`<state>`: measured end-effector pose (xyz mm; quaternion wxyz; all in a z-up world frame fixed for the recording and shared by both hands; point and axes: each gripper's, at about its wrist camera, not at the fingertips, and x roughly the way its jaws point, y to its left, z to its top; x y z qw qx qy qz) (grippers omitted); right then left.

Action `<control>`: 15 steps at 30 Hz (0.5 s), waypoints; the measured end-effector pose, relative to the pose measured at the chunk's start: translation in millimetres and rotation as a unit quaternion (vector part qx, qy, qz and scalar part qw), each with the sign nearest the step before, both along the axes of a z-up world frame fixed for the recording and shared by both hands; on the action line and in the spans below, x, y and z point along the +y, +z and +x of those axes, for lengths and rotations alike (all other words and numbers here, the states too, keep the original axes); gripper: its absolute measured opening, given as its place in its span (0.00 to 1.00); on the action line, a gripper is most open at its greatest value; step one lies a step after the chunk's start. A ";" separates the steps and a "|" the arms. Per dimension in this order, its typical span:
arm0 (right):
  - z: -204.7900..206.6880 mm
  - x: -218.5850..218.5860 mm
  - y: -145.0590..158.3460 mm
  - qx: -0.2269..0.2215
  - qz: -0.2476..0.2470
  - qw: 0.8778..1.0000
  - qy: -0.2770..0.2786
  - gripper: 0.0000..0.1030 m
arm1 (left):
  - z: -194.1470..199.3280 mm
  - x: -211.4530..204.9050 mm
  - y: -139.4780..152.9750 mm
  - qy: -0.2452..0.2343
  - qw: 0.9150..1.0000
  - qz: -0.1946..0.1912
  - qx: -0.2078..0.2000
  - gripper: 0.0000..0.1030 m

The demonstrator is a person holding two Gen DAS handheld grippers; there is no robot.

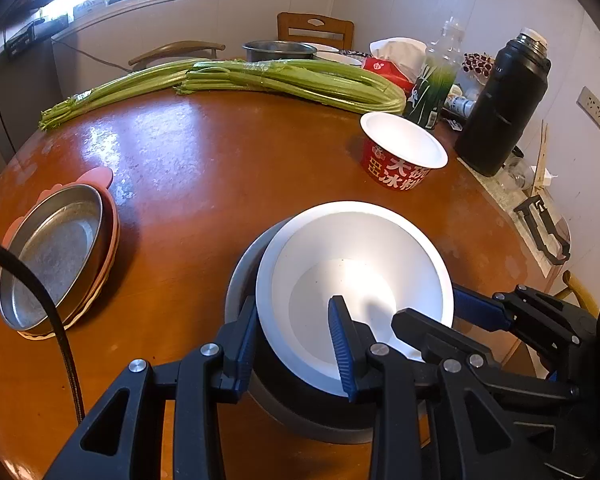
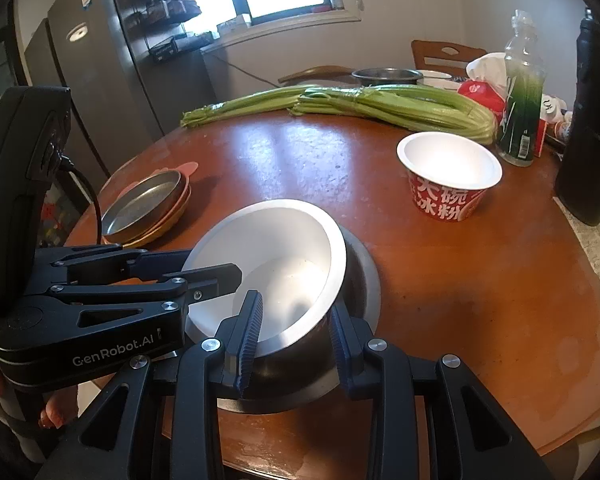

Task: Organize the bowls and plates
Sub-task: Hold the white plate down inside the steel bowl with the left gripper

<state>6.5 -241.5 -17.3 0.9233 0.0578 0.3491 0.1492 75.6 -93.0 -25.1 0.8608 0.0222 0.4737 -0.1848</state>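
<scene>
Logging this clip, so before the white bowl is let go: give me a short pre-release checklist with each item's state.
1. Left gripper fingers clamp the white paper bowl rim: ok.
2. Right gripper clamps the opposite rim: ok.
3. Bowl sits inside the metal bowl: ok.
4. Bowl level in it: not ok, it tilts.
5. Metal bowl rests on the table: cannot tell.
6. Red paper bowl and plate stack stand clear: ok.

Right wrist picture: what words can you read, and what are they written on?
"GenRobot.AI": on the left gripper.
"大碗冰粉": big white characters on the red paper bowl.
Green bottle: barcode and label too small to read.
Red tissue pack: logo blurred.
</scene>
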 end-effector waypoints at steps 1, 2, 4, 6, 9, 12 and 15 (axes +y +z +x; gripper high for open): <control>0.3 0.3 -0.7 0.002 -0.001 1.000 0.000 0.34 | -0.1 0.5 -0.3 0.000 1.000 0.000 0.001 0.33; 1.4 0.1 -0.3 0.003 -0.001 1.000 0.000 0.34 | 0.3 0.7 -0.9 0.000 1.000 0.000 0.002 0.33; 2.4 0.0 -1.0 0.006 0.000 1.000 0.000 0.34 | 0.7 0.7 -1.6 -0.001 1.000 0.000 0.002 0.33; 3.9 -0.7 -1.1 0.008 0.001 1.000 -0.001 0.34 | 0.9 0.6 -1.3 -0.001 1.000 -0.001 0.003 0.33; 4.9 -1.0 -1.0 0.009 0.002 1.000 -0.002 0.35 | 1.1 -0.2 -1.6 -0.001 1.000 -0.001 0.002 0.33; 6.4 -1.9 -1.6 0.010 0.003 1.000 -0.002 0.35 | 1.4 0.0 -2.1 -0.001 1.000 -0.002 0.004 0.33; 6.3 -1.1 -1.4 0.012 0.000 1.000 -0.005 0.35 | 1.9 -0.6 -2.8 -0.002 1.000 0.000 0.004 0.33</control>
